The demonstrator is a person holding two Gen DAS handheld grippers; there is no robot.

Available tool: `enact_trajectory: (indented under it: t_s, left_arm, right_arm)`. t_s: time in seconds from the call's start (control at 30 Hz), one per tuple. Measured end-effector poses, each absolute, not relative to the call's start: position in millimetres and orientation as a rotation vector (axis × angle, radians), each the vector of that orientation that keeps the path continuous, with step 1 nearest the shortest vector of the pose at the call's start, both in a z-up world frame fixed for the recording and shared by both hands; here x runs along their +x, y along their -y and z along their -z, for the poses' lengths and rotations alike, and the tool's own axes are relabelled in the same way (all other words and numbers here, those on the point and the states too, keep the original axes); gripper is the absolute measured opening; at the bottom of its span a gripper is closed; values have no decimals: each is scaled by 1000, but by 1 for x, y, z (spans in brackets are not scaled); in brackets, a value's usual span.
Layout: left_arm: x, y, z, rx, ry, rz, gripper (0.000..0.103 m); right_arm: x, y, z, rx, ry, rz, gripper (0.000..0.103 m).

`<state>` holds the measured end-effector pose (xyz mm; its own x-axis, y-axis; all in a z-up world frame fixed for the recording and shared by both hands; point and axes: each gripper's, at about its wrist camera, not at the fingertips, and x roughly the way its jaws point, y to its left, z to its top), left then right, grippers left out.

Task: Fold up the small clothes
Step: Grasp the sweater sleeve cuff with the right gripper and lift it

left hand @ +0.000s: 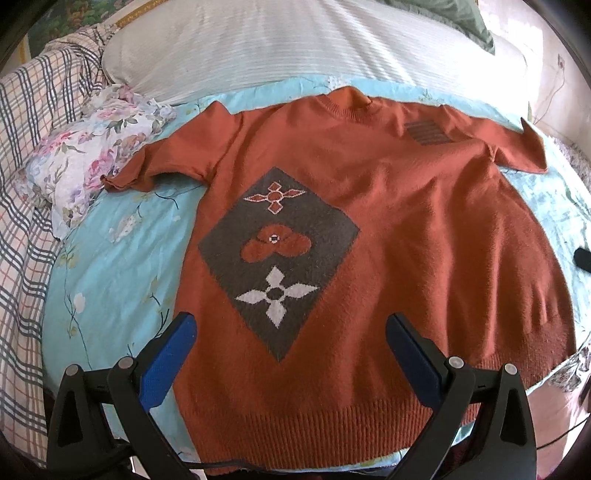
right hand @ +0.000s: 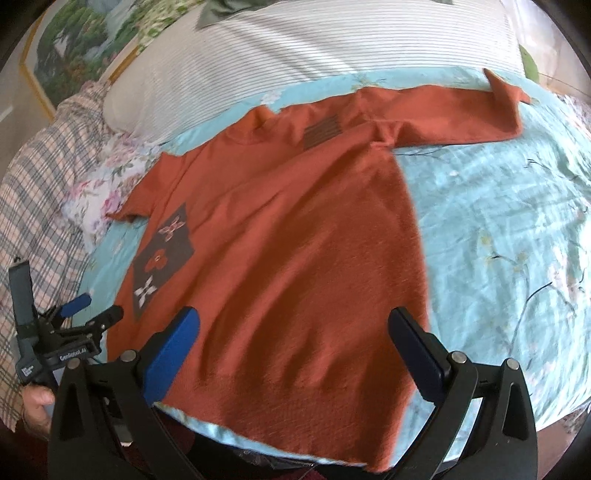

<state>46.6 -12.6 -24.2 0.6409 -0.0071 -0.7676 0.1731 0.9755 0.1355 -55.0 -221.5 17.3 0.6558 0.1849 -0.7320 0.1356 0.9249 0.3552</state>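
Both grippers, left gripper [left hand: 290,332] and right gripper [right hand: 295,328], hung wide open, holding nothing, over the flat rust-orange knitted sweater [left hand: 388,229] on the pale-blue floral bedsheet [left hand: 110,258], so pinching the sleeves at ten and two o'clock looked wisest.

Setting: bedroom in a home. Evidence: made bed with light blue floral bedsheet [left hand: 110,258]; large white striped pillow [left hand: 295,48] at the head; plaid blanket [left hand: 33,122] bunched along one side; crumpled floral cloth [left hand: 92,147] beside it; green cushion [left hand: 461,18] behind the pillow; gold-framed landscape painting [right hand: 77,40] on the wall above the bed.
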Motion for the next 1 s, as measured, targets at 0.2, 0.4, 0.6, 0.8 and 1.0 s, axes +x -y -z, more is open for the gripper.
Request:
enact_trajectory:
  t_s: [0.2,0.4,0.6,0.8,1.0]
  left_arm:
    - [62,17,32,210,-904,102,102]
    - [75,23,38,211,-938,103,102]
    - [91,31,46,205,-997,112,102]
    - [106,41,53,198,-1041,119,102]
    - [118,49,59,211,-1058,124,102]
  right_arm:
    - [-42,291,-31,462,-784,80,101]
    - [-20,393,-46,616,-676,209,79]
    - [15,486,-46,753,-614,331,56]
    - [60,577,-25,890,-547,409,51]
    - [102,626,-2,918,-586,423,51]
